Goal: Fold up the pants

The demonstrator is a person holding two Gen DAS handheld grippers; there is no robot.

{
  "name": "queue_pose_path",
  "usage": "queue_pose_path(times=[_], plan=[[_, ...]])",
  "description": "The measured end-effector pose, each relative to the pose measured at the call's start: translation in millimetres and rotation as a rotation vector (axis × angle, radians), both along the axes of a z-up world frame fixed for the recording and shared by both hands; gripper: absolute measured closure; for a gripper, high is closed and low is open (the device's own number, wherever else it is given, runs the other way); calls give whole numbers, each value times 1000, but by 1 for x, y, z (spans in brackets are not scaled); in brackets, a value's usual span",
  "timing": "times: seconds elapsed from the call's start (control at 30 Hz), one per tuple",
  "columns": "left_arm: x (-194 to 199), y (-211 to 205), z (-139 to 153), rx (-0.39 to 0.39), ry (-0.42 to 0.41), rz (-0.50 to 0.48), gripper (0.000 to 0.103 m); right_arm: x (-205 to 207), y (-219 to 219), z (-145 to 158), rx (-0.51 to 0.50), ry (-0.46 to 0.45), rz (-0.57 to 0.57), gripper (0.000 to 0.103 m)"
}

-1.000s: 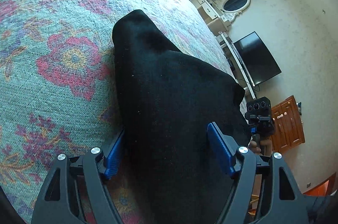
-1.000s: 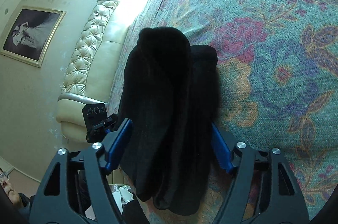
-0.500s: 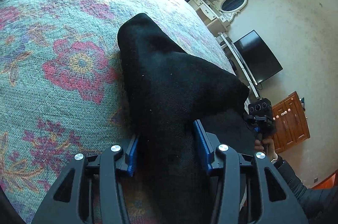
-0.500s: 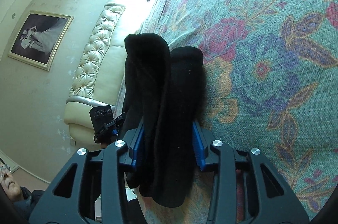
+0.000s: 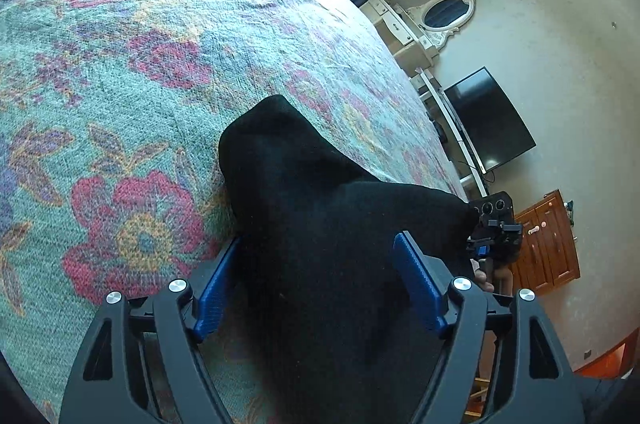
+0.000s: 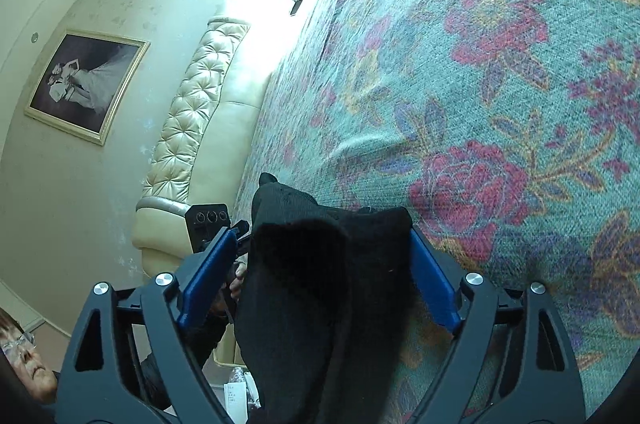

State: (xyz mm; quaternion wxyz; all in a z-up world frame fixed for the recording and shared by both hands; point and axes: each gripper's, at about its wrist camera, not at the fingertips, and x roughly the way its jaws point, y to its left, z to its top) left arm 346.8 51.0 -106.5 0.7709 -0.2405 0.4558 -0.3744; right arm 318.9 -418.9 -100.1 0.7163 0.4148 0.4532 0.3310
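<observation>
Left wrist view: the left gripper (image 5: 320,284) has its blue pads (image 5: 212,294) spread wide on either side of the black pants (image 5: 320,224), which lie bunched on the floral bedspread (image 5: 140,64) near its edge; the pads flank the cloth without clamping it. Past the far corner of the fabric, the right gripper (image 5: 494,224) shows small, beside a wooden cabinet (image 5: 548,248), with a dark television (image 5: 488,120) and an oval mirror (image 5: 446,12) on the wall behind. In the right wrist view, the right gripper (image 6: 320,284) is likewise spread, its pads (image 6: 206,274) standing either side of the folded black cloth (image 6: 320,284). The left gripper (image 6: 208,224) appears beyond, before a tufted cream headboard (image 6: 192,112) and a framed picture (image 6: 86,84).
</observation>
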Motion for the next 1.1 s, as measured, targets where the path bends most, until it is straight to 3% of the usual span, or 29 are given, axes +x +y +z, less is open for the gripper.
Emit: queue_pose_path(times=[0.1, 0.27, 0.33, 0.43, 0.67, 0.7, 0.77, 0.83, 0.93, 1.1], plan=[[9, 2, -2, -12, 8, 15, 29, 5, -1, 2, 30, 4, 2, 18], [17, 9, -3, -44, 58, 18, 29, -5, -10, 7, -89, 4, -9, 23], [16, 23, -7, -33, 65, 52, 28, -11, -22, 4, -79, 10, -26, 22], [21, 31, -10, -77, 72, 47, 28, -7, -24, 1, -39, 20, -43, 22], [33, 5, -6, -51, 42, 77, 27, 20, 6, 1, -32, 23, 0, 18], [33, 1, -5, -34, 29, 76, 27, 22, 11, 1, -55, 21, 13, 22], [33, -6, -5, 28, -4, 72, 30, 25, 12, -7, -60, 49, 1, 54], [32, -6, -8, 94, -25, 89, 52, 24, 7, -17, -27, 58, -9, 69], [32, 0, -14, 67, -28, 101, 60, 22, 4, -22, -12, 43, -27, 74], [27, -7, -12, 108, -72, 118, 62, 22, 1, -24, 0, 45, -26, 76]])
